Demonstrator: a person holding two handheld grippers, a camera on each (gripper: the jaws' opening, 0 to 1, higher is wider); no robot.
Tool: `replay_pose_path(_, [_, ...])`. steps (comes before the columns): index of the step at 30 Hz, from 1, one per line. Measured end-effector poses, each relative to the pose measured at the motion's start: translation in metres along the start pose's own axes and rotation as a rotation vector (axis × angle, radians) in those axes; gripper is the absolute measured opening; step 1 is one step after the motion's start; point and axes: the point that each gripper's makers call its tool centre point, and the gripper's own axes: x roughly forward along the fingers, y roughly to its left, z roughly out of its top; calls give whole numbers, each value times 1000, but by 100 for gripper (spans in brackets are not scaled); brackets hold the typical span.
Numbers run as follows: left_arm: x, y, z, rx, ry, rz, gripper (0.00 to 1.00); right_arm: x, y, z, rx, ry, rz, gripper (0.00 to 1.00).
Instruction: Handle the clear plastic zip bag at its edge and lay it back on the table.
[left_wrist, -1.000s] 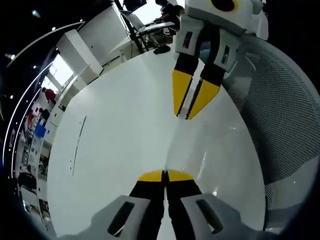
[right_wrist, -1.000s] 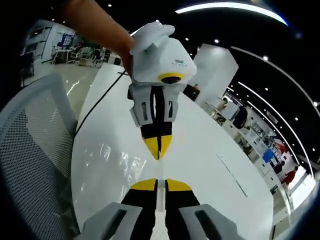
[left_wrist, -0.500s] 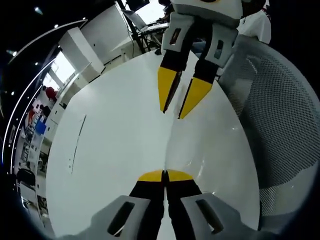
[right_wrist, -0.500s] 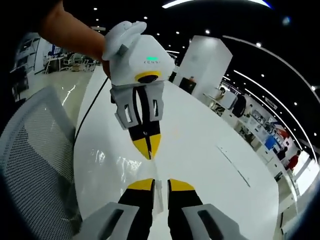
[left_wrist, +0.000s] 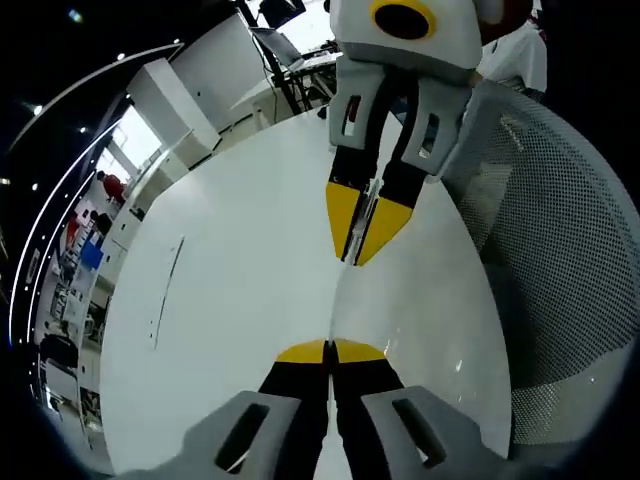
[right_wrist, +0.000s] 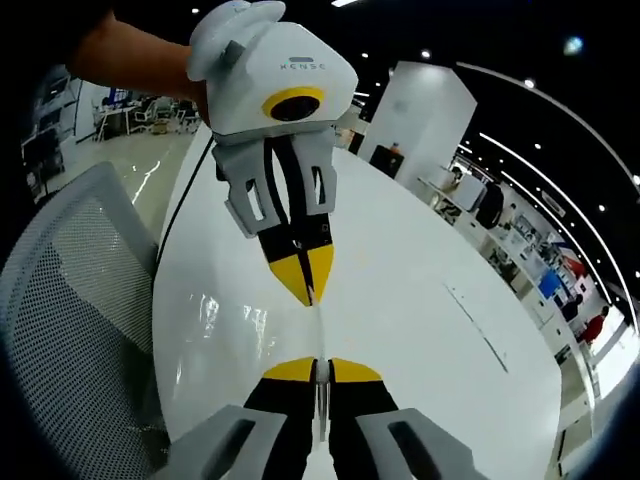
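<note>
The bag (left_wrist: 345, 300) is stretched edge-on between the two grippers above the white table (left_wrist: 230, 300), so thin and clear that it shows mainly as a pale line and some glare. The left gripper (left_wrist: 330, 349) has its jaws pressed together on one edge of the bag; in the right gripper view the right gripper (right_wrist: 320, 368) is pinched on the opposite edge, with a sliver of plastic between its tips. Each gripper faces the other, close together over the table's near edge, beside a mesh chair (left_wrist: 560, 250). The step in hand looks like the holding phase, before the laying down. How high the bag hangs is hard to tell. Next, both grippers should lower together, keep the bag flat, then release.
</note>
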Motion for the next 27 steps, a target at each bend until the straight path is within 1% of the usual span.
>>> replay_pose_path(3, [-3,1,1,-7,-9,15,0,-1,-1,1,-23,-5,-8,0])
replay_pose_path(5, [-7,4,3,-16,-24,39,0,-2,-6,4,-63,-19,-33,0])
replay_pose_path(7, [-10,5,4,-25,-31,49,0,-2,-8,6,-68,-28,-41,0])
replay_pose_path(10, [-15,3,7,-33,-50,61,0,-4,-13,8,-103,-50,-66,0])
replay_pose_path(12, [-18,0,9,-46,-63,68,0,-5,-14,9,-105,-65,-75,0])
replay_pose_path(13, [-19,-2,9,-50,-68,68,0,-5,-14,8,-99,-66,-72,0])
replay_pose_path(18, [-21,-13,9,-59,-78,72,0,-1,-7,2,-124,-61,-49,0])
replay_pose_path(20, [-21,-16,8,-60,-79,76,0,0,-3,0,-116,-51,-32,0])
replay_pose_path(24, [-18,-22,2,-72,-53,86,0,1,4,-5,-105,-34,-9,1])
replay_pose_path(27, [-17,-25,-2,-75,-37,83,0,0,5,-9,-93,-27,-7,2])
